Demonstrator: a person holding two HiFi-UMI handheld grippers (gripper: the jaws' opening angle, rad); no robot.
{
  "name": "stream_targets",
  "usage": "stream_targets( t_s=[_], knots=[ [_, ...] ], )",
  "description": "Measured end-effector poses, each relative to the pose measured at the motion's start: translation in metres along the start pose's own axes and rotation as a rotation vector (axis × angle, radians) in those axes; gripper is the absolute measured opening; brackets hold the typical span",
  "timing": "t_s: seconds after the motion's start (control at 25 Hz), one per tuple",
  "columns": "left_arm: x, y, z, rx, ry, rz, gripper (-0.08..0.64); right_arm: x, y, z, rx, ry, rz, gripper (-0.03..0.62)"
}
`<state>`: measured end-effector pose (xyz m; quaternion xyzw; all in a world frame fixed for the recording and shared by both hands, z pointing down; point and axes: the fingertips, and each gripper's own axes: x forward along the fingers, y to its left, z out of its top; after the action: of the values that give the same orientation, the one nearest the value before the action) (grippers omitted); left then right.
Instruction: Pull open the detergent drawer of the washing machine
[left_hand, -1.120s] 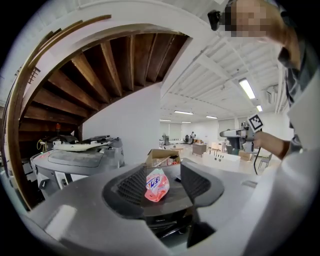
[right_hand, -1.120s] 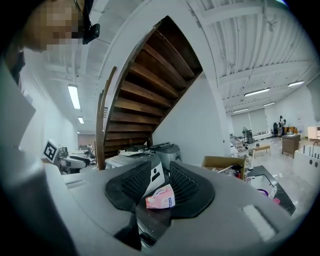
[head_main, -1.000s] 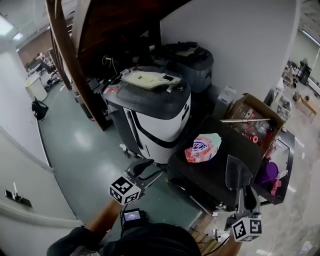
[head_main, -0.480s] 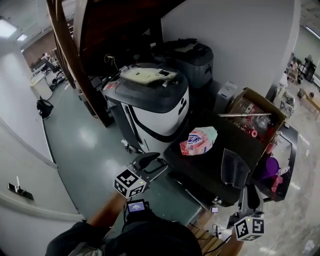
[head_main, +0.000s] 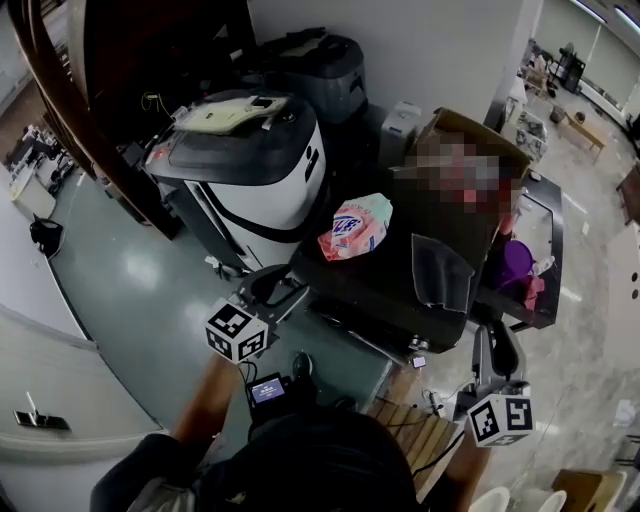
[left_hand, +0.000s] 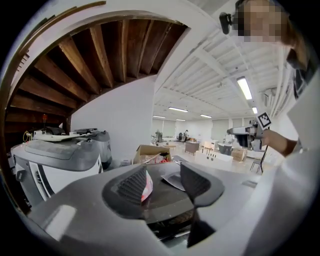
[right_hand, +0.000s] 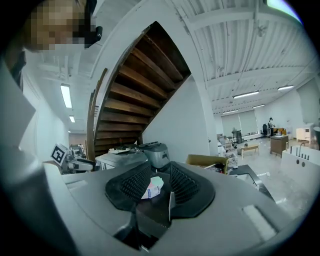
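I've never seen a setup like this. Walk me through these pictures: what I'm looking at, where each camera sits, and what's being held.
There is no robot here. A person carries a two-jaw tool in each hand. The head view comes from a camera on the person's head, looking steeply down. The left tool shows at its left and the right tool at its right. The cubes with square markers are part of the tools. The other two views come from a camera riding on each tool, looking along its jaws. In front stands a dark-topped machine, likely the washer. On it lie a pink bag and a grey sheet. Both tools have their jaws apart and hold nothing. The bag seen between the jaws is farther off, on the machine.
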<state>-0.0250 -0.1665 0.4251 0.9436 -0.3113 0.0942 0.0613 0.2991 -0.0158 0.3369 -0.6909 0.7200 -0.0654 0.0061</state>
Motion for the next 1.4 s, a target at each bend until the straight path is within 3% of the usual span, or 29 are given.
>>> stream_targets(
  t_s=[0.32, 0.56, 1.08, 1.4],
  knots=[
    [0.021, 0.019, -0.036, -0.088, 0.016, -0.033, 0.267, -0.016, 0.003, -0.006, -0.033, 0.05, -0.068, 0.107],
    [0.037, 0.03, -0.078, -0.182, 0.044, -0.063, 0.267, -0.01, 0.017, -0.015, -0.052, 0.11, -0.07, 0.107],
    [0.072, 0.067, -0.204, -0.59, 0.102, -0.069, 0.267, 0.014, 0.035, -0.031, -0.094, 0.2, -0.05, 0.107],
    [0.09, 0.087, -0.267, -0.82, 0.086, -0.067, 0.268, 0.034, 0.044, -0.045, -0.105, 0.26, -0.044, 0.107]
  ],
)
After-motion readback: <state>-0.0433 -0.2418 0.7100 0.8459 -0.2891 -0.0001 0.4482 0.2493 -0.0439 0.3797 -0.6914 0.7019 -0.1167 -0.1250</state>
